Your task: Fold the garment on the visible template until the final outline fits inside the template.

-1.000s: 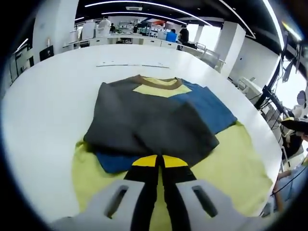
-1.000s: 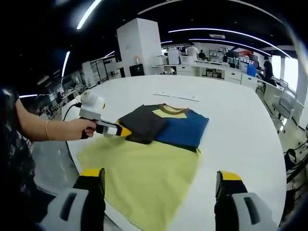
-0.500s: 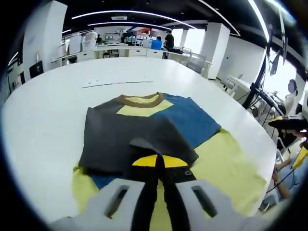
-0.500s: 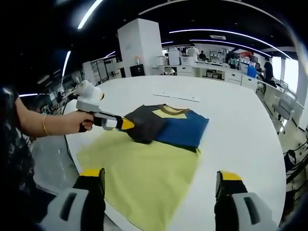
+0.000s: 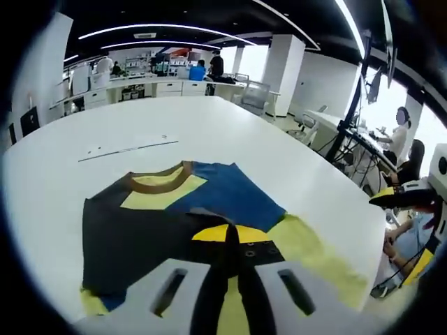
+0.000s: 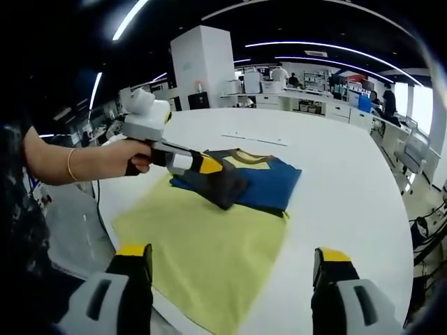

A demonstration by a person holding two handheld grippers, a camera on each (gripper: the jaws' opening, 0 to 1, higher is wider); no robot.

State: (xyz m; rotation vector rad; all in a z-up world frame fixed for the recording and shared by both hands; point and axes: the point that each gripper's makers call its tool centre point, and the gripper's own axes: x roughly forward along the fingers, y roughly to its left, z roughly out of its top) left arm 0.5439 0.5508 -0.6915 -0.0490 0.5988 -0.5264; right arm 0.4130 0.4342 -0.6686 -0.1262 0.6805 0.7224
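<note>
While left gripper [image 6: 209,166] pinches garment [image 6: 241,181], right gripper [image 6: 234,269] gapes apart.

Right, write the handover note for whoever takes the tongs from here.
Left tongs: shut on the shirt's dark grey fold, held raised over the shirt.
Right tongs: open, holding nothing, hanging above the near edge of the yellow mat.
Shirt lies at the mat's far end on the white table, collar away from you.
Done: grey side gripped and lifted.
Left: lay that fold over, finish folding, and check that the outline fits the mat.
</note>
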